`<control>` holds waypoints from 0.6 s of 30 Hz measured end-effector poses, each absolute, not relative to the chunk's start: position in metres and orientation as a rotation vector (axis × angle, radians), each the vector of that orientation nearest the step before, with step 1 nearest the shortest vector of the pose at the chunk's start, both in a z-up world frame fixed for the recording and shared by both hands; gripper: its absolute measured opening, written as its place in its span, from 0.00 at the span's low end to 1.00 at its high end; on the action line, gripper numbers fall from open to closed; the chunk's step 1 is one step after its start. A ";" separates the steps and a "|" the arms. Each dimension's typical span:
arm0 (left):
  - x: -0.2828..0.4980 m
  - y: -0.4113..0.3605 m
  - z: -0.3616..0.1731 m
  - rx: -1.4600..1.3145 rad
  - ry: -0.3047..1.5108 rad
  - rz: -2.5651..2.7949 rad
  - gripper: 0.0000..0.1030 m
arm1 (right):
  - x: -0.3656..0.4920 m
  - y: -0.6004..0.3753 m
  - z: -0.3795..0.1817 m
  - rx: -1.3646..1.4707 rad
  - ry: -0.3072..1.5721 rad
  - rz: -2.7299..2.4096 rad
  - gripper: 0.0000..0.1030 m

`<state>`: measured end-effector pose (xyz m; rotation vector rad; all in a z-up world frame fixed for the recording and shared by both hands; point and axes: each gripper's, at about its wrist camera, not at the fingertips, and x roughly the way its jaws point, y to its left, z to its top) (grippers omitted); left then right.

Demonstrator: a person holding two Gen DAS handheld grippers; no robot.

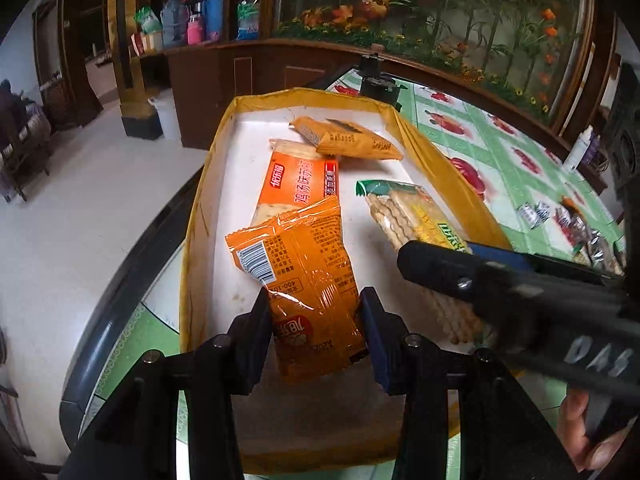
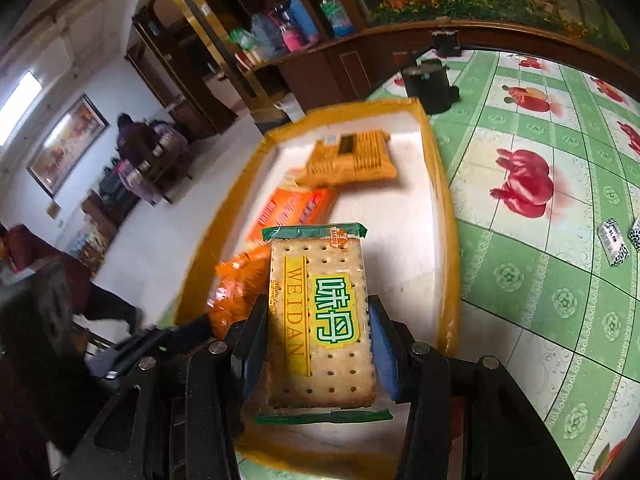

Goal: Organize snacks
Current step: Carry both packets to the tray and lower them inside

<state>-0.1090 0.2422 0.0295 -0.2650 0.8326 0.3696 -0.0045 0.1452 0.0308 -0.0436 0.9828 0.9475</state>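
A shallow white box with a yellow taped rim (image 1: 200,216) (image 2: 444,208) stands on the table. Over its near end my left gripper (image 1: 316,320) is shut on an orange snack packet (image 1: 304,272), barcode side up. Two more orange packets (image 1: 300,184) (image 1: 348,138) lie flat in the box. My right gripper (image 2: 318,332) is shut on a green-edged cracker pack (image 2: 320,304) and holds it over the box's near right part. In the left wrist view that pack (image 1: 404,208) sits beside the orange packet, with the right gripper (image 1: 448,252) coming in from the right.
Several small wrapped candies (image 1: 532,212) (image 2: 612,244) lie on the green flowered tablecloth (image 2: 520,280) right of the box. A black stand (image 1: 376,80) (image 2: 428,84) sits just beyond the box's far end. The table's edge (image 1: 120,280) runs left of the box. People (image 2: 136,132) are across the room.
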 end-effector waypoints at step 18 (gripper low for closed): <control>-0.103 0.231 0.024 -0.194 0.850 0.383 0.48 | -0.023 0.150 0.026 -0.207 0.832 0.896 0.51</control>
